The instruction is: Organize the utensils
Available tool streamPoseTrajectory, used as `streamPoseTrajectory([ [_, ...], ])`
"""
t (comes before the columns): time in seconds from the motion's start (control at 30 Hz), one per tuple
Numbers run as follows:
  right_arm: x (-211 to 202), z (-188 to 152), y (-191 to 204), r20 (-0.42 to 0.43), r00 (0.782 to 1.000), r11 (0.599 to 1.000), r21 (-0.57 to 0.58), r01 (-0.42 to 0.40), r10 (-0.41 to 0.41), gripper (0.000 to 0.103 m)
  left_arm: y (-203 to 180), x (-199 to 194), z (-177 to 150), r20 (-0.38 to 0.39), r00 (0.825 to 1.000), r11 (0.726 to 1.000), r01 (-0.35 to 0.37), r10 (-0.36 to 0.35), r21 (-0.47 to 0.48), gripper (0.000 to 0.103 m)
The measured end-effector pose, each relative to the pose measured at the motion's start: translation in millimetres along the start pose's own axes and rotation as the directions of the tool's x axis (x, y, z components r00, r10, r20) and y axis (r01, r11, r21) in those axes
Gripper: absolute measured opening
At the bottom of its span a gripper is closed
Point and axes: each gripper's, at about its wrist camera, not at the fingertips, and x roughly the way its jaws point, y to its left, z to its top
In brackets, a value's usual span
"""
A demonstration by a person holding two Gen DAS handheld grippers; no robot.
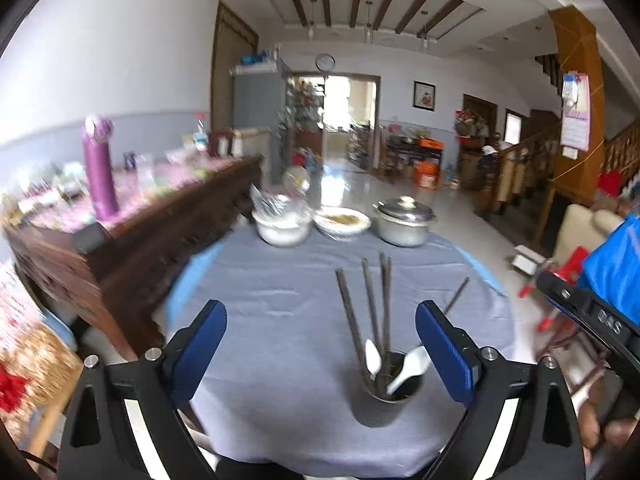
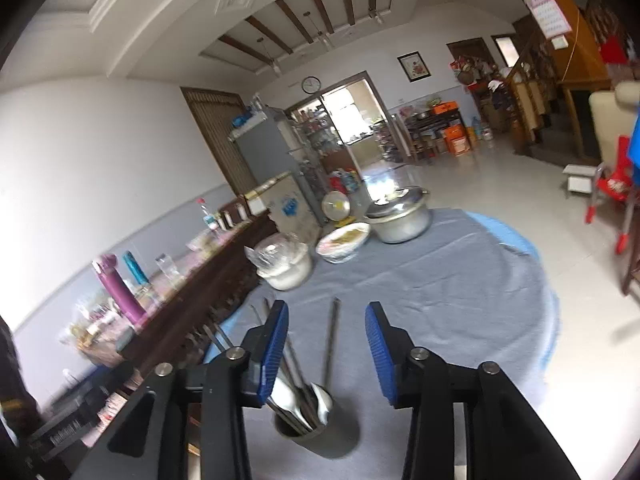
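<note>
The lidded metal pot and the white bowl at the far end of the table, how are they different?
The metal pot is shiny steel with a knobbed lid; the white bowl is matte white with crumpled clear plastic on top. The pot stands rightmost, the bowl leftmost, with a plate between them. Both rest on the grey tablecloth.

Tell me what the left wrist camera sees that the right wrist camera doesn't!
Only the left wrist view shows the other gripper's black body at its right edge, and one chopstick lying loose on the cloth.

Only the right wrist view shows a teal bottle beside the purple flask.

Both show the dark cup holding chopsticks and white spoons, the grey tablecloth, the white bowl, the plate, the lidded metal pot, and open gripper fingers.
</note>
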Motion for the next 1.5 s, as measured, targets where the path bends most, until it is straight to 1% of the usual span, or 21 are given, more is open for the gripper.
streamPoseTrajectory([
  [0.07,-8,-1,-2,-0.005,1.0,1.0,-0.001,0.009,-0.009,0.045,-2,-1,4,0.013,0.999,0.999,-0.051,0.051,0.016,0.095],
  [0.13,-13,-2,0,-0.01,1.0,1.0,-0.008,0.02,-0.02,0.046,-2,-5,6,0.013,0.997,0.996,-0.081,0.081,0.039,0.095],
  [0.23,-22,-7,7,-0.016,0.999,0.999,-0.035,0.035,-0.036,0.05,0,-14,4,0.02,0.994,0.992,-0.11,0.109,0.055,0.096],
  [0.27,-24,-9,11,-0.018,0.999,0.998,-0.049,0.043,-0.044,0.05,1,-19,3,0.03,0.991,0.99,-0.129,0.127,0.053,0.1],
  [0.33,-28,-13,19,-0.023,0.998,0.995,-0.081,0.062,-0.064,0.051,5,-31,1,0.069,0.986,0.986,-0.158,0.154,0.049,0.102],
  [0.4,-30,-17,26,-0.03,0.997,0.992,-0.099,0.072,-0.075,0.051,8,-39,0,0.088,0.984,0.986,-0.157,0.152,0.051,0.102],
  [0.5,-34,-21,37,-0.048,0.995,0.989,-0.122,0.081,-0.087,0.052,18,-44,0,0.083,0.987,0.989,-0.144,0.14,0.041,0.102],
  [0.6,-38,-26,50,-0.051,0.992,0.981,-0.163,0.107,-0.117,0.059,27,-47,-2,0.078,0.987,0.989,-0.144,0.142,0.022,0.102],
  [0.73,-42,-33,66,-0.058,0.988,0.971,-0.201,0.126,-0.14,0.06,34,-47,-5,0.066,0.982,0.983,-0.178,0.175,0.043,0.102],
  [0.8,-43,-37,72,-0.067,0.986,0.969,-0.209,0.134,-0.151,0.063,40,-48,-6,0.058,0.981,0.981,-0.187,0.185,0.041,0.102],
  [0.9,-44,-44,76,-0.081,0.985,0.968,-0.213,0.132,-0.152,0.064,50,-48,-8,0.048,0.98,0.981,-0.194,0.193,0.017,0.102],
  [1.0,-41,-51,79,-0.096,0.98,0.964,-0.22,0.147,-0.172,0.064,57,-48,-10,0.039,0.979,0.979,-0.202,0.202,0.0,0.102],
  [1.17,-34,-56,75,-0.132,0.975,0.97,-0.19,0.155,-0.181,0.065,62,-46,-12,0.014,0.978,0.978,-0.207,0.207,-0.015,0.102],
  [1.5,-35,-65,83,-0.129,0.973,0.961,-0.224,0.161,-0.193,0.065,61,-49,-14,0.017,0.978,0.978,-0.209,0.21,-0.021,0.102],
])
